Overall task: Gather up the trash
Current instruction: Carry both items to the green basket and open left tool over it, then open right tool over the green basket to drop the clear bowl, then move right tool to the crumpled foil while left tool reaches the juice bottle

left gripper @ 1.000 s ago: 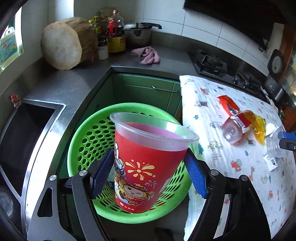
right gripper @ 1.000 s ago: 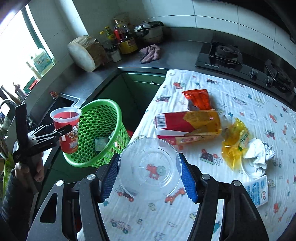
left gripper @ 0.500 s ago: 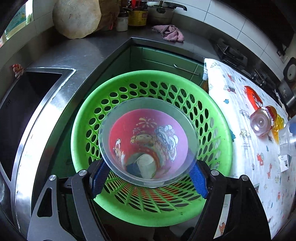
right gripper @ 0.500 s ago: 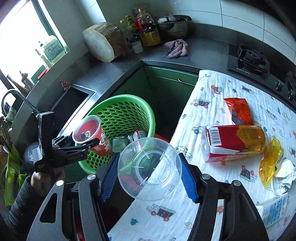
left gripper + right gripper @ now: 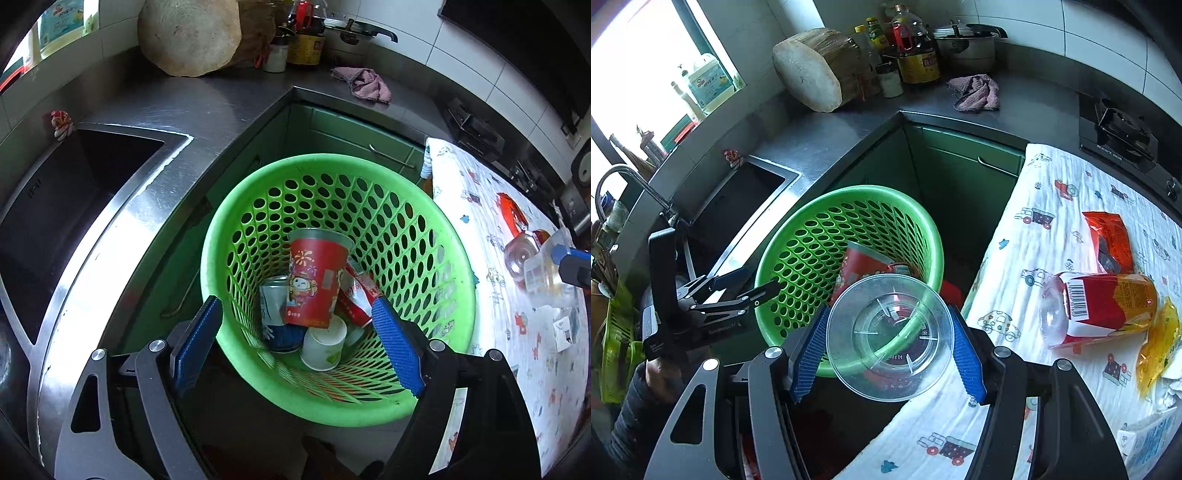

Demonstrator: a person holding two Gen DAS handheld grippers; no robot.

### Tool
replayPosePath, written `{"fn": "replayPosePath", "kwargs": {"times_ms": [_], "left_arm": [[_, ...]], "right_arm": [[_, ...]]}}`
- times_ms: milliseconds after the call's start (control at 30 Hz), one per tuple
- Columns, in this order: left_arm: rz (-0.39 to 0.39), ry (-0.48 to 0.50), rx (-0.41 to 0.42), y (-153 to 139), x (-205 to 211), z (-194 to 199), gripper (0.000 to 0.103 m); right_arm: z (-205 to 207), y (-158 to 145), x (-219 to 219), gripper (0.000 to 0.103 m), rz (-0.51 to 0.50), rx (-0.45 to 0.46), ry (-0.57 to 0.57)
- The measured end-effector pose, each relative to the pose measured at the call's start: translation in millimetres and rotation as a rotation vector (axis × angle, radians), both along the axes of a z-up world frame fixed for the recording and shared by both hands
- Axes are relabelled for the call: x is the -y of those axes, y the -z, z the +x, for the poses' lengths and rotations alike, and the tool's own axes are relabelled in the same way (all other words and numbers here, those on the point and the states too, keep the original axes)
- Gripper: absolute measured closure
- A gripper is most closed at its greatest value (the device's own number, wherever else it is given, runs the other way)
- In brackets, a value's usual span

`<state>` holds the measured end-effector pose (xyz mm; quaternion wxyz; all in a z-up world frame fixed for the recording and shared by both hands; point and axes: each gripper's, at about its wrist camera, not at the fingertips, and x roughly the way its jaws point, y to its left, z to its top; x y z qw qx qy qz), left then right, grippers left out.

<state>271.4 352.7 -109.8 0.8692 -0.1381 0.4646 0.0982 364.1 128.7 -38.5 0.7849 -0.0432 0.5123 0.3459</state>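
Note:
The green perforated basket [image 5: 458,266] stands on the floor beside the table. A red printed cup [image 5: 317,277] leans inside it, on top of a white paper cup [image 5: 325,347] and cans. My left gripper [image 5: 295,310] hovers over the basket's near rim, its jaws opening, with nothing between the blue pads. From the right wrist view, the left gripper [image 5: 750,288] sits at the left rim of the basket [image 5: 849,192]. My right gripper [image 5: 889,314] is shut on a clear plastic cup [image 5: 890,336], held over the basket's near side.
The cloth-covered table [image 5: 1015,387] carries a bottle with a red and yellow label [image 5: 1100,310], an orange wrapper [image 5: 1108,243], a yellow wrapper [image 5: 1160,343] and a small carton [image 5: 1145,443]. A steel sink [image 5: 66,206] and counter lie to the left, with green cabinets behind the basket.
The red cup has left my left gripper and dropped into the basket, and the left jaws stand wider. My right gripper has carried the clear cup from over the table to the basket.

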Motion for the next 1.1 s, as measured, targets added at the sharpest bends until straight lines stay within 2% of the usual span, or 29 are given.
{"fn": "replayPosePath", "kwargs": {"times_ms": [433,567,800,1100], "left_arm": [[0.004,-0.031,0.035,-18.1,-12.3,-26.7,0.016],[0.0,-0.032,0.032,-17.4,-13.1,-28.3,0.016],[0.001,-0.017,0.031,-19.0,-6.4,-24.7,0.016],[0.013,0.043,0.038,-26.8,22.8,-11.8,0.016]], "right_arm": [[0.5,34.1,-52.7,0.041,0.006,-0.068,-0.045],[0.5,33.9,-55.7,0.031,0.025,-0.068,-0.046],[-2.8,24.2,-40.1,0.03,0.032,-0.047,-0.037],[-5.2,13.0,24.8,0.03,0.042,-0.024,0.048]]}}
